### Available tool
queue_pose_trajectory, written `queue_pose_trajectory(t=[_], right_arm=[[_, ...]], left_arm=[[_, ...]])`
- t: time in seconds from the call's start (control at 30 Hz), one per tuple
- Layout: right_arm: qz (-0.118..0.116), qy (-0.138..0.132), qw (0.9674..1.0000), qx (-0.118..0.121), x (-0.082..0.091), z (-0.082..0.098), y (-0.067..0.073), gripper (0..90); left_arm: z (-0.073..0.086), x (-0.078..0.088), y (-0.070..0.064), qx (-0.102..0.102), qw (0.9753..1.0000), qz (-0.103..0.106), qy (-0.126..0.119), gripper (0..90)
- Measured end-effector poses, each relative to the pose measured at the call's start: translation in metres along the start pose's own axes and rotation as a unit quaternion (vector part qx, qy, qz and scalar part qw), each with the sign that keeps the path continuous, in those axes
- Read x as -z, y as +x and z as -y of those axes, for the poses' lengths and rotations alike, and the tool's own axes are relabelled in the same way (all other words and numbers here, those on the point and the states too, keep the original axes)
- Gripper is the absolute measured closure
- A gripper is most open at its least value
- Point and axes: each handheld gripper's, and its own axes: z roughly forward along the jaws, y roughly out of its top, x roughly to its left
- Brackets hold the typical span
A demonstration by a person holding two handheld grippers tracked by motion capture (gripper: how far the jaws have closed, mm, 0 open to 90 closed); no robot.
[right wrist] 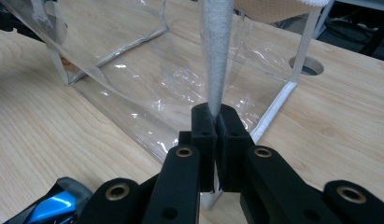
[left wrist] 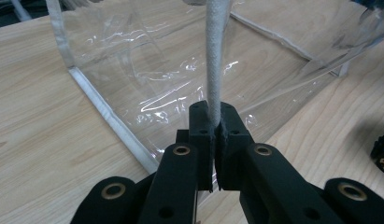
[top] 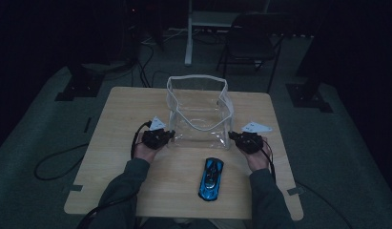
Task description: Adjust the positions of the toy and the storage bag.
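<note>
A clear plastic bag (top: 198,112) with white trim stands open in the middle of the wooden table (top: 117,109). My left gripper (top: 170,135) is shut on the white trim (left wrist: 214,60) at the bag's near left corner. My right gripper (top: 232,136) is shut on the white trim (right wrist: 216,56) at the near right corner. In both gripper views the trim runs up from between the closed jaws. A blue toy car (top: 211,178) lies on the table in front of the bag, between the person's forearms, and its nose (right wrist: 54,207) shows at the lower left of the right gripper view.
A round hole (right wrist: 305,66) sits in the tabletop beyond the bag. A black folding chair (top: 251,40) and a white post (top: 189,33) stand on the floor behind the table. Cables (top: 55,164) trail across the floor at the left.
</note>
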Motion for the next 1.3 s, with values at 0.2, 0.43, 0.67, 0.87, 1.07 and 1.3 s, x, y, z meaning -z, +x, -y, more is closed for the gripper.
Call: queue_pose_trajectory(t=[0.2, 0.43, 0.67, 0.87, 1.07, 1.3], right_arm=[[0.001, -0.007, 0.9999, -0.009, 0.005, 0.005, -0.001, 87.7], [0.004, -0.011, 0.9999, -0.011, 0.009, 0.008, 0.000, 87.7], [0.009, -0.015, 0.9998, -0.013, 0.014, 0.012, 0.001, 87.7], [0.009, -0.016, 0.9997, -0.014, 0.017, 0.015, 0.001, 87.6], [0.011, -0.009, 0.9999, -0.007, 0.017, 0.012, 0.001, 86.5], [0.009, -0.024, 0.9997, -0.005, 0.033, 0.012, 0.006, 68.7]], left_arm=[[0.000, -0.001, -0.001, 0.002, 1.0000, 0.004, -0.004, 87.2], [0.002, 0.000, -0.002, 0.006, 0.9999, 0.007, -0.007, 87.2], [0.002, -0.002, -0.007, 0.005, 0.9999, 0.014, -0.010, 87.1], [0.001, -0.002, -0.009, 0.002, 0.9999, 0.015, -0.008, 83.9], [-0.001, 0.005, -0.011, -0.003, 0.9997, 0.019, -0.016, 75.8], [-0.003, 0.020, -0.023, -0.013, 0.9996, 0.015, -0.022, 59.3]])
